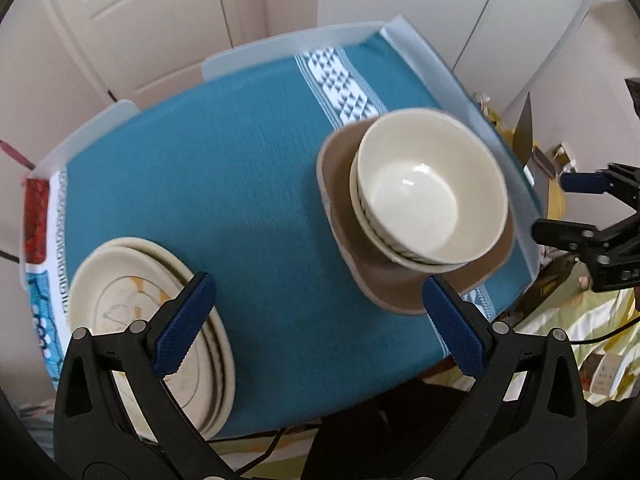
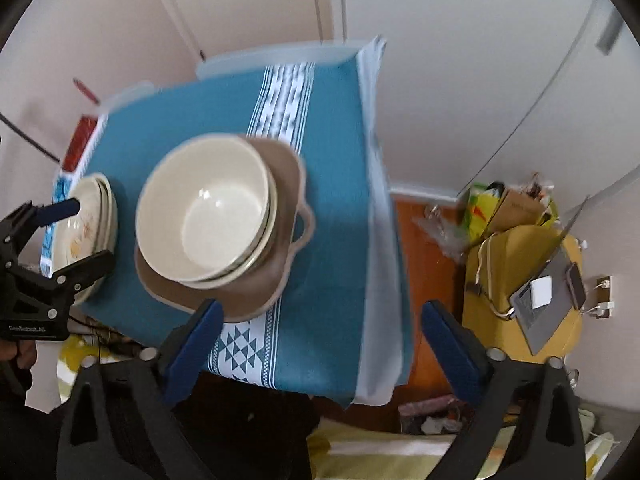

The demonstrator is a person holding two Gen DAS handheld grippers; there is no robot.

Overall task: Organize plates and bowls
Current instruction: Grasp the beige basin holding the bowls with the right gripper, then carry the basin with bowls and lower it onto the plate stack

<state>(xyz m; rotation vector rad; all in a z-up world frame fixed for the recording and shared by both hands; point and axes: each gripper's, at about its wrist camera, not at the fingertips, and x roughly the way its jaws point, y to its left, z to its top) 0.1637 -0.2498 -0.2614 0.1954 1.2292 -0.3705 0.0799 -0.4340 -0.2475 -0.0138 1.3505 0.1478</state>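
Teal woven cloth (image 1: 248, 200) with white geometric bands covers the small desk (image 1: 436, 76), whose pale frosted edges show past the fabric at the far and right sides. On the right half sits a brown dish (image 1: 344, 216), matte and squarish with rounded corners and a small lug handle visible in the right wrist view. Nested cream bowls (image 1: 428, 188) stand in it, two or three stacked, glossy and round, with a dark line pattern on the outer rims of the lower ones. At the near left corner lies a stack of cream plates (image 1: 120, 304), shallow and round, the top one bearing a faint orange and brown drawing; the count is hard to tell.

Both tools are spread wide and pinch nothing. The left tool (image 1: 320, 320) hovers over the near edge of the desk, its blue textured pads (image 1: 184, 320) apart, one above the plates and the other near the brown dish. The right tool (image 2: 320, 344) hangs past the near right corner of the desk, its black frame and blue pads clear of the dishes.
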